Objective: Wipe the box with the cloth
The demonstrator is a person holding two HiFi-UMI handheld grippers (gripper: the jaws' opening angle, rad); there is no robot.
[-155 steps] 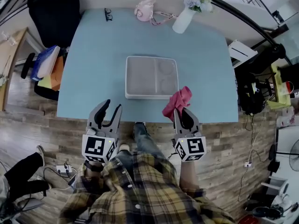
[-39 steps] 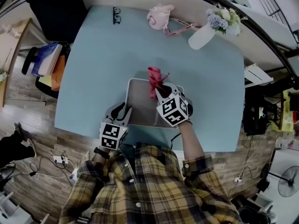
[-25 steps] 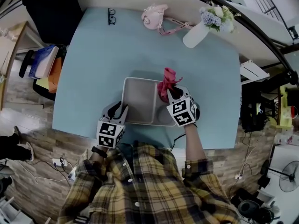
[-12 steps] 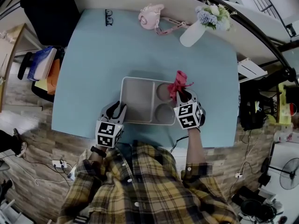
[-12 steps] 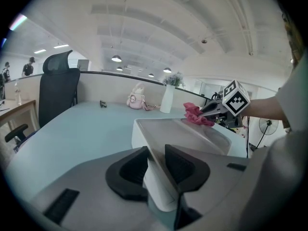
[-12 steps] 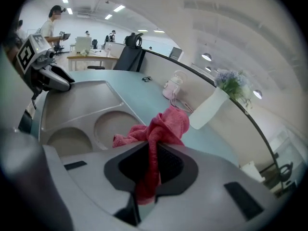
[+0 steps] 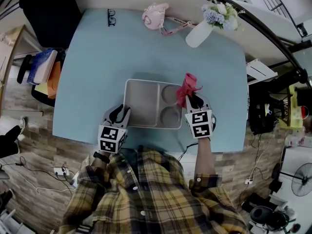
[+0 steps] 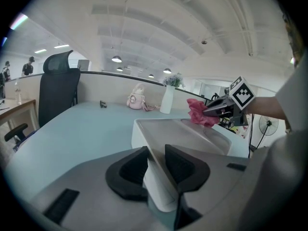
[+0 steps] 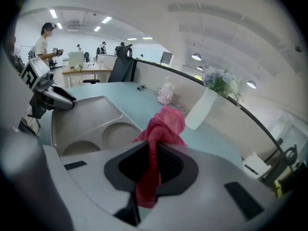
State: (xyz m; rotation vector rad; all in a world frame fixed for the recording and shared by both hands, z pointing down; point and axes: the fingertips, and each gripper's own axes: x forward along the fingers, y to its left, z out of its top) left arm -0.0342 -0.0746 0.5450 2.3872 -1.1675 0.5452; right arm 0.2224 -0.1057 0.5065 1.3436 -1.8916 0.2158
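The box (image 7: pixel 141 104) is a pale grey tray with one large compartment and two round wells, lying on the light blue table (image 7: pixel 92 72). My left gripper (image 7: pixel 121 112) is shut on its near left rim; in the left gripper view the box wall (image 8: pixel 159 150) stands between the pads of the left gripper (image 8: pixel 156 163). Over the box's right edge, my right gripper (image 7: pixel 192 100) is shut on the pink-red cloth (image 7: pixel 187 87). In the right gripper view the cloth (image 9: pixel 162 126) bunches up out of the right gripper (image 9: pixel 153 165), with the box (image 9: pixel 91 117) to its left.
A white vase with flowers (image 7: pixel 202 27), a pink bag (image 7: pixel 153 14) and black glasses (image 7: pixel 111 17) lie along the table's far edge. A black chair (image 7: pixel 44 4) and stacked folders (image 7: pixel 44 69) stand left of the table. People (image 9: pixel 45 44) stand far off.
The right gripper has carried the cloth rightward, from over the box's far middle to its right edge. The left gripper has kept its hold on the rim.
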